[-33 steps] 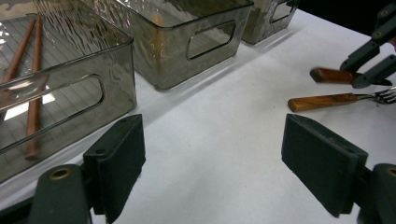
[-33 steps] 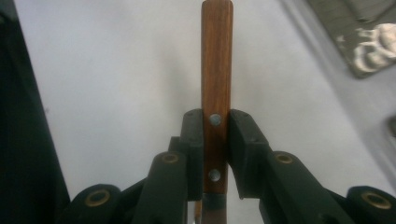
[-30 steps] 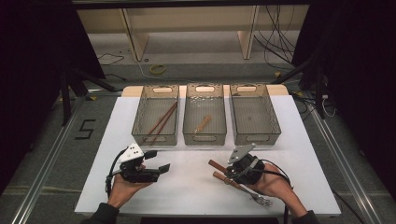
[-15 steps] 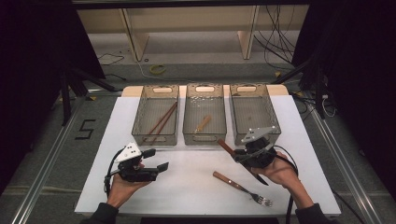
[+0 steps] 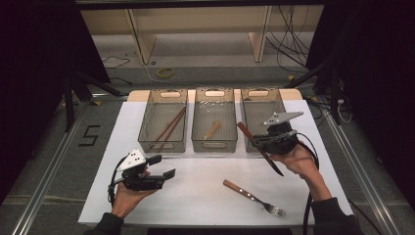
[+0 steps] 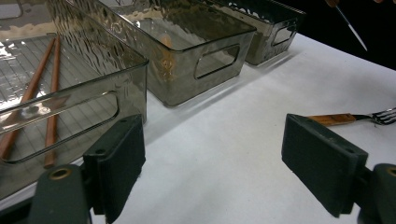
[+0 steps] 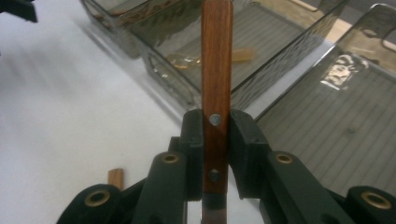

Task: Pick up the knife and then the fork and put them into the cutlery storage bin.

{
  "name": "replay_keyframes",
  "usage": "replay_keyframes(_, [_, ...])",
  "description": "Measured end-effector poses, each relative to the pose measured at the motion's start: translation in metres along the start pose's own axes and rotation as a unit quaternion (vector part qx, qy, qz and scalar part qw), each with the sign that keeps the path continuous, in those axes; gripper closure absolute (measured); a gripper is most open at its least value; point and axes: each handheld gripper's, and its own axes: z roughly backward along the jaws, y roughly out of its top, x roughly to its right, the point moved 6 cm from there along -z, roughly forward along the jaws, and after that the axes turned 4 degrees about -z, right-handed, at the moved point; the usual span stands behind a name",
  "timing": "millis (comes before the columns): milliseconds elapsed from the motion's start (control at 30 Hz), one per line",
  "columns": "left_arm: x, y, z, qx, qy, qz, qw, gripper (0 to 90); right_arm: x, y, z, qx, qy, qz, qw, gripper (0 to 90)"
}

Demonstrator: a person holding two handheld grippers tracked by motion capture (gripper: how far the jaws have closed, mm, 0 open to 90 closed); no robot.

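Over the right bin (image 5: 262,105), right gripper (image 5: 262,140) pinching knife (image 5: 259,148), left gripper (image 5: 164,166) spread, empty.

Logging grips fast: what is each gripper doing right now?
Left gripper: open, holding nothing, above the white table.
Right gripper: closed on the wooden-handled table knife, near the smoky clear plastic bins.
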Motion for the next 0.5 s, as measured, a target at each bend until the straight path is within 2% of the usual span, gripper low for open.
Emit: replay_keyframes(500, [-0.001, 0.0, 0.001, 0.004, 0.001, 0.005, 1.0, 20.8, 0.035, 0.034, 0.0, 0.013, -0.036, -0.022, 0.999, 77.1])
